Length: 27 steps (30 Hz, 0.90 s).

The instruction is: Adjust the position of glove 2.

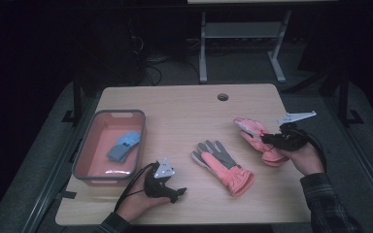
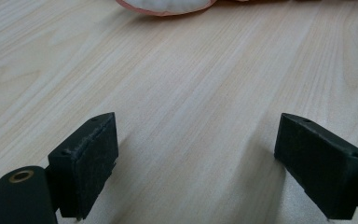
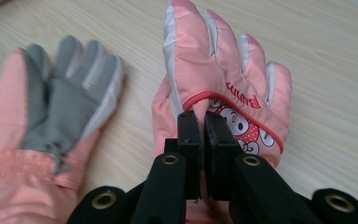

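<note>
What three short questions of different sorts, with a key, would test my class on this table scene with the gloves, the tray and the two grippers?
1. True or false: the right gripper is shut on the pink glove with the cartoon print.
2. Which side of the other pink glove faces up: A) the grey palm, B) the printed back?
3. Fill in: the folded blue cloth lies in the ____.

Key
1. True.
2. A.
3. Tray. It is pink inside with a grey rim, and the open left gripper hovers over bare table beside it.
</note>
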Motion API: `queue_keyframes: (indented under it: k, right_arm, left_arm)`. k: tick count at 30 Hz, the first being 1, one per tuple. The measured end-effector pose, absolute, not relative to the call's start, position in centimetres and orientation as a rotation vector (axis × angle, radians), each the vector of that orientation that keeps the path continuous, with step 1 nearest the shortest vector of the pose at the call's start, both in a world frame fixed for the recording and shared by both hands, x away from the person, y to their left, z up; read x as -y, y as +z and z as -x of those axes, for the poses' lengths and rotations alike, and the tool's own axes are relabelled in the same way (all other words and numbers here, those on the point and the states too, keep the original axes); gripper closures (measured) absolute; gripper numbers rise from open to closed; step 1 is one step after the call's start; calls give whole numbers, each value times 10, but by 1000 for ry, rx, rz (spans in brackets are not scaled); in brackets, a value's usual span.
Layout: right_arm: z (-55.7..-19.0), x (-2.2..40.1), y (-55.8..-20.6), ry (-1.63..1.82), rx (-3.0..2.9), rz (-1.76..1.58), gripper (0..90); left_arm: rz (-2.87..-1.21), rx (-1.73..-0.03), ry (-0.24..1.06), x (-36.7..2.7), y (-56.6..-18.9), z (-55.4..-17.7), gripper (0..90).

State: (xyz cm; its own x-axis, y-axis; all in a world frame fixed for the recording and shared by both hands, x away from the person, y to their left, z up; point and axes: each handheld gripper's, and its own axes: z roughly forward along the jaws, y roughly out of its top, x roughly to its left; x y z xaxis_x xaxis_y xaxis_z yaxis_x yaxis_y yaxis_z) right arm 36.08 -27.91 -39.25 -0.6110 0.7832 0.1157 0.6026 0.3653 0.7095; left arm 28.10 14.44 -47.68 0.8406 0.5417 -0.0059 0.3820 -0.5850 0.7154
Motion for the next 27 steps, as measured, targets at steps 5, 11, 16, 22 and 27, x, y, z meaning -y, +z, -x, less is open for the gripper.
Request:
queue_keyframes:
  k: [5,11,16,22,27]
  right_arm:
    - [-355,269,-381,1120,-2395,-1204,863]
    - [-349,257,-370,1172,-2418,-1160,863]
    - [-345,245,-365,1209,-2448,-1128,863]
    - [-341,227,-363,1220,-2492,-1074,865]
    - [-338,218,-361,1232,-2509,-1050,872]
  left_arm:
    - [-2266,-665,279,-145,-477,-281,128]
    - [-2266,-664,282,-145,-477,-281,128]
    - [-2263,-664,284,-144,-477,-281,128]
    - [-2263,-664,283,-144,-477,-282,128]
    - [-2263,-665,283,-144,-477,-281,128]
